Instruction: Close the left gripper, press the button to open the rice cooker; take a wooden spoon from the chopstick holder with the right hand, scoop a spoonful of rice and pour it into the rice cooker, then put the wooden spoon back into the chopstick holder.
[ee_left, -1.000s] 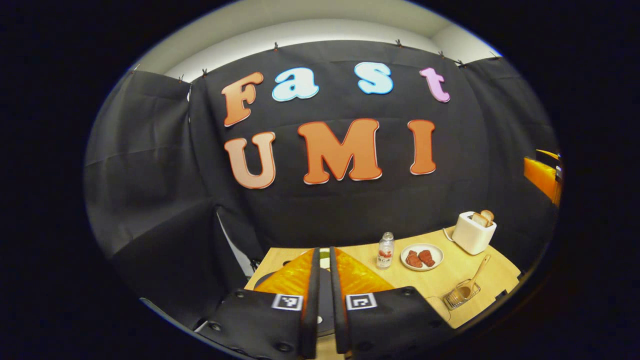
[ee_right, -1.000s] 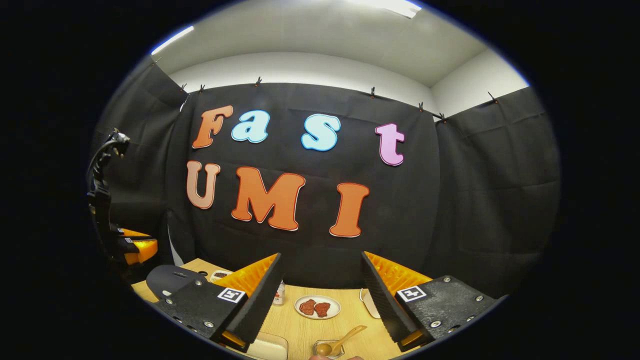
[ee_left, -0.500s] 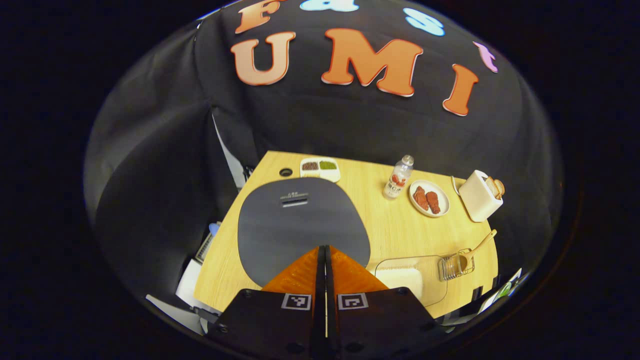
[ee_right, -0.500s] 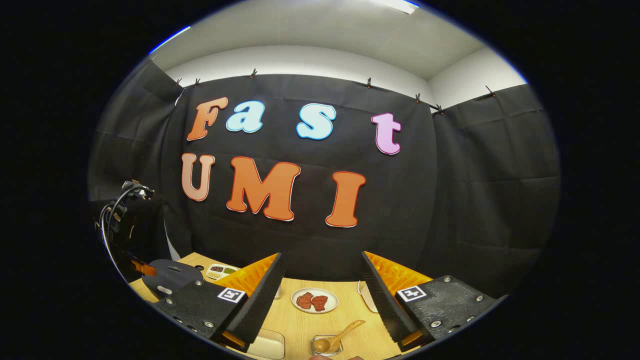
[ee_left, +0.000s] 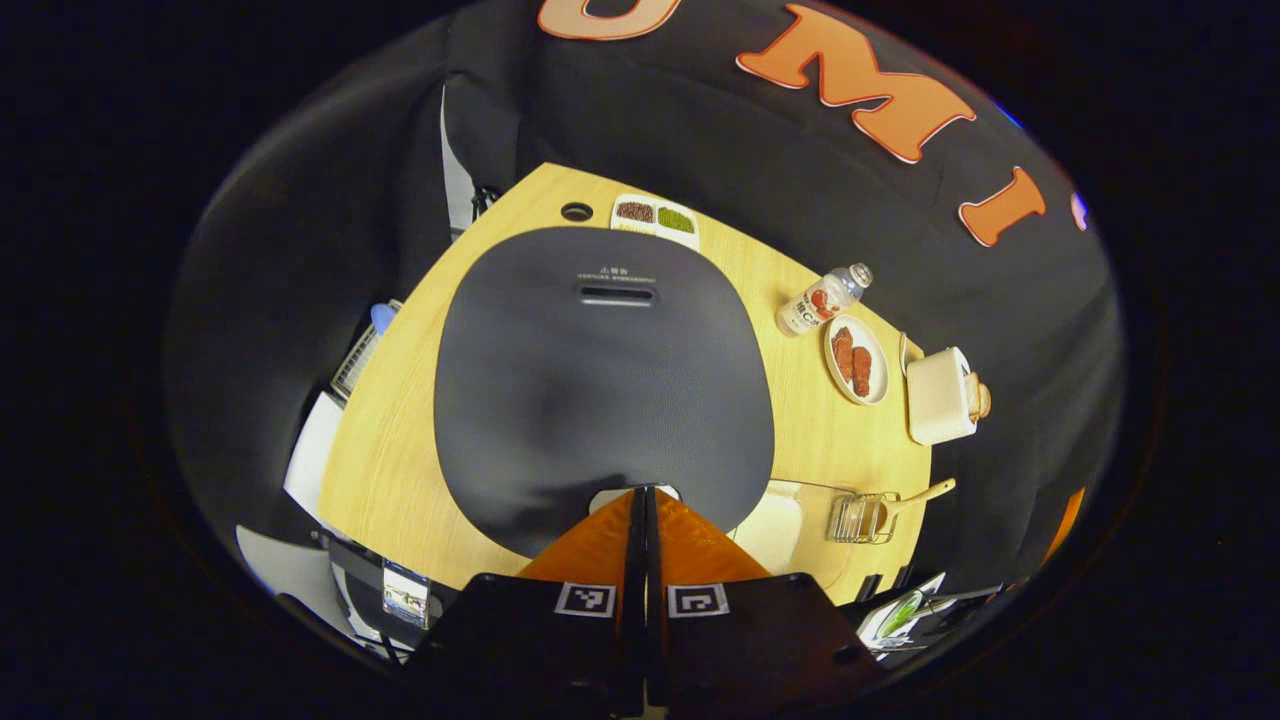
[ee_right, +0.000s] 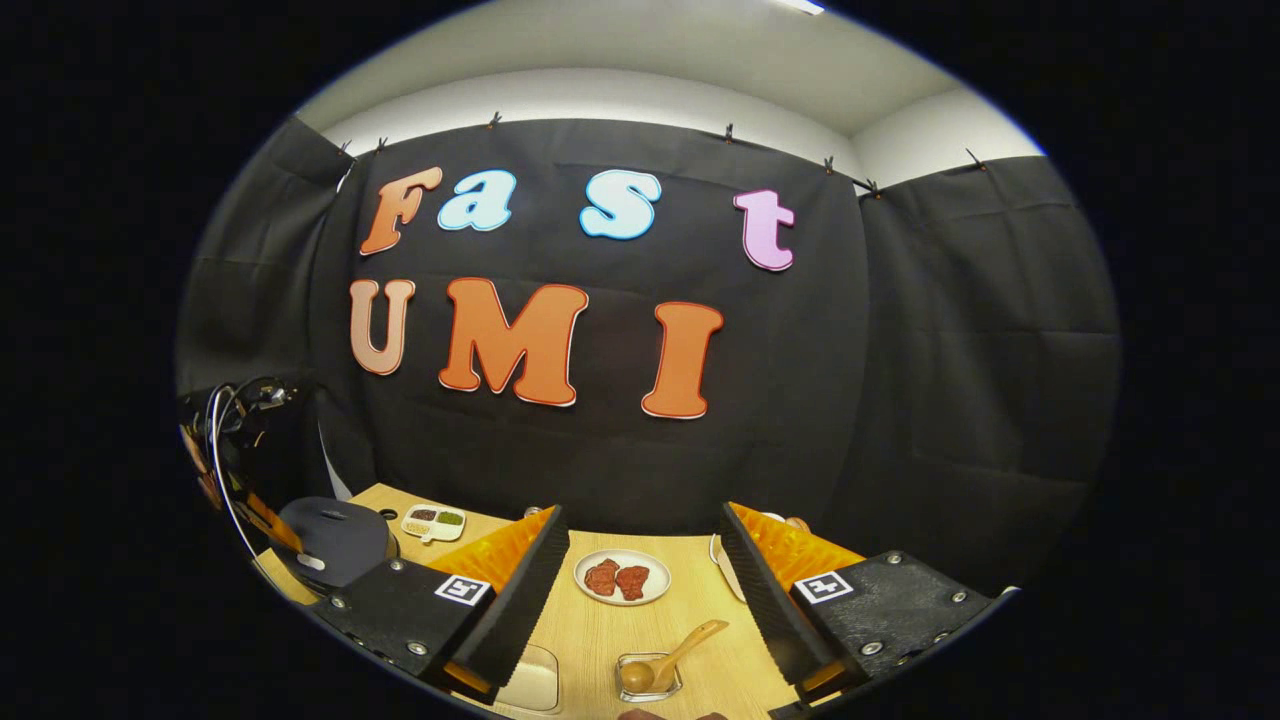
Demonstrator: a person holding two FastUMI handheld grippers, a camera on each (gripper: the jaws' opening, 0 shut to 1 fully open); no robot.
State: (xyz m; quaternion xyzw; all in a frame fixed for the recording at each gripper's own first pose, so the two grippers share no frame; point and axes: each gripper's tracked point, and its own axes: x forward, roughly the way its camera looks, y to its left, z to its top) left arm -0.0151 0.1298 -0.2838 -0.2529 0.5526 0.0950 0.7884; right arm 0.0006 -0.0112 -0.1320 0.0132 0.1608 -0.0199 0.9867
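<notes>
Rice cooker (ee_left: 600, 370) button — mostly behind closed left tongs (ee_left: 643, 492); bottle (ee_left: 822, 300) label unreadable.

right gripper (ee_right: 640, 600) fingers spread, wooden spoon (ee_right: 672, 662) below

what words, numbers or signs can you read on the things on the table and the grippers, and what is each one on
No text is readable.
On the dark grey rice cooker lid: a warning triangle and a line of print above the slot, too small to read.
On the small clear plastic bottle: label print, too blurred to read.
On the left gripper and right gripper: square black-and-white pattern markers behind the fingers, no words.
</notes>
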